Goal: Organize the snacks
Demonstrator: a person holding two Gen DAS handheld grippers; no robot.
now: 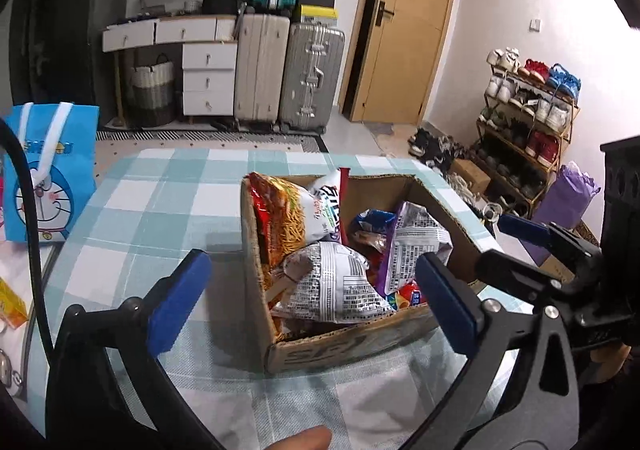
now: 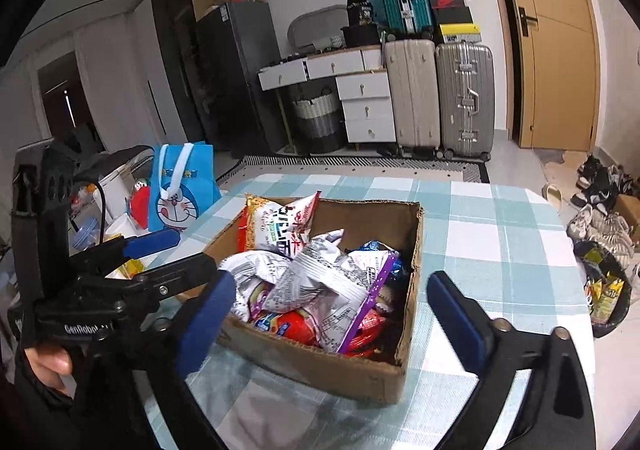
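Left gripper (image 1: 312, 302): I see its fingers spread wide, holding nothing.
Right gripper (image 2: 330, 314): mine too, spread and empty.
Cardboard box (image 2: 320, 366): just ahead of both, between the fingertips.
Snack packets (image 2: 316, 278): heaped inside it.
Checked tablecloth (image 2: 500, 234): under the box.

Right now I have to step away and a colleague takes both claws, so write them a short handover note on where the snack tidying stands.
Left claw: open, empty, in front of the cardboard box.
Right claw: open, empty, at the box's near edge.
Things: the snack bags lie loosely heaped in the box on the checked tablecloth; a noodle packet leans on its left wall.
Done: no loose snacks seen on the cloth.
Left: probably straighten the heap.
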